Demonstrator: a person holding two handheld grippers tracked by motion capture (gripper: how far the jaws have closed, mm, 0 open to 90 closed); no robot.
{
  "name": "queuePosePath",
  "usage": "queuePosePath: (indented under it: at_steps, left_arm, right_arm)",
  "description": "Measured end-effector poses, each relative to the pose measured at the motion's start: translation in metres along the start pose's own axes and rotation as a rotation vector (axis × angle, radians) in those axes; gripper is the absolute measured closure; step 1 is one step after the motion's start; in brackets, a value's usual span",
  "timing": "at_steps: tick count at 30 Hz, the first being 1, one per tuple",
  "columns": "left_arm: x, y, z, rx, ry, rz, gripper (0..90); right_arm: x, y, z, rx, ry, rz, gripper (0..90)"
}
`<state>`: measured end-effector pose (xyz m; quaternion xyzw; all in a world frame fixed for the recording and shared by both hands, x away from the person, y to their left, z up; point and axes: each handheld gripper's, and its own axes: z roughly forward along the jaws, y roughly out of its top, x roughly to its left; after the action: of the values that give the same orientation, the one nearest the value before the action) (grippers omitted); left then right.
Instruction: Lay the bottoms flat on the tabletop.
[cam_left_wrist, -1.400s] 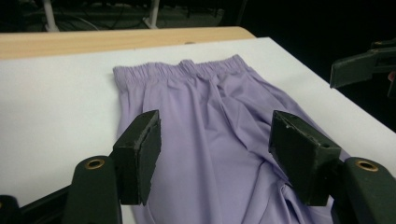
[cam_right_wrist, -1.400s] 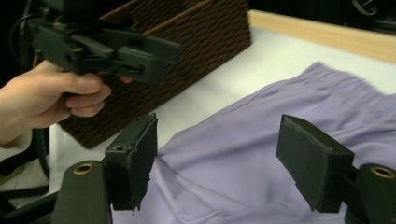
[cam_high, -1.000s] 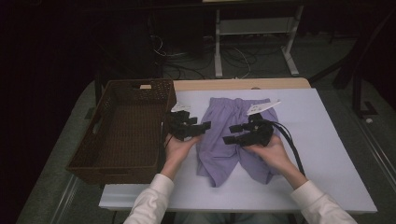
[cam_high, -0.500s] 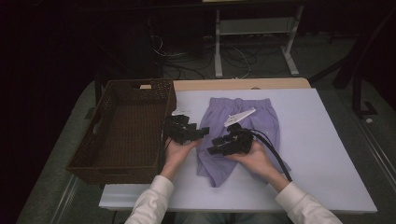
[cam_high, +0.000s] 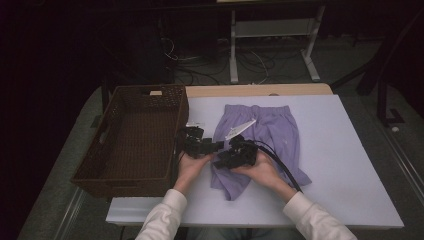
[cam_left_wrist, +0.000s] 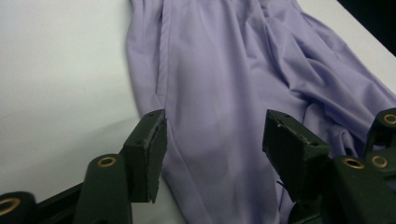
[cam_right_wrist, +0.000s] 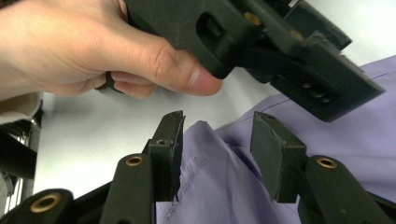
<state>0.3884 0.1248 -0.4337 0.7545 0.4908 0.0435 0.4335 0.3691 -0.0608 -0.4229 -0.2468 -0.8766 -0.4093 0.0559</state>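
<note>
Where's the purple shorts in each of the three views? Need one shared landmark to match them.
High view: purple shorts centre of the table, right of the basket.
Left gripper view: fill the upper right, running down between the open jaws.
Right gripper view: lower right, hem corner between the open jaws.
Shared landmark: the white tabletop.
</note>
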Motion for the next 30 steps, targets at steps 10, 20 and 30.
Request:
queuePosePath:
  at_steps: [10, 20, 30]
  left_arm:
    - [-0.005, -0.007, -0.005, 0.016, -0.036, -0.015, 46.9]
    - [-0.027, -0.017, -0.029, -0.001, -0.130, 0.023, 47.3]
    - [-0.043, -0.038, -0.058, 0.013, -0.202, 0.084, 50.2]
  right_arm:
    - [0.004, -0.005, 0.000, 0.048, 0.041, -0.002, 88.8]
    - [0.013, -0.031, -0.059, -0.046, 0.026, 0.022, 89.1]
    - [0.002, -0.059, -0.099, -0.105, -0.032, 0.091, 89.0]
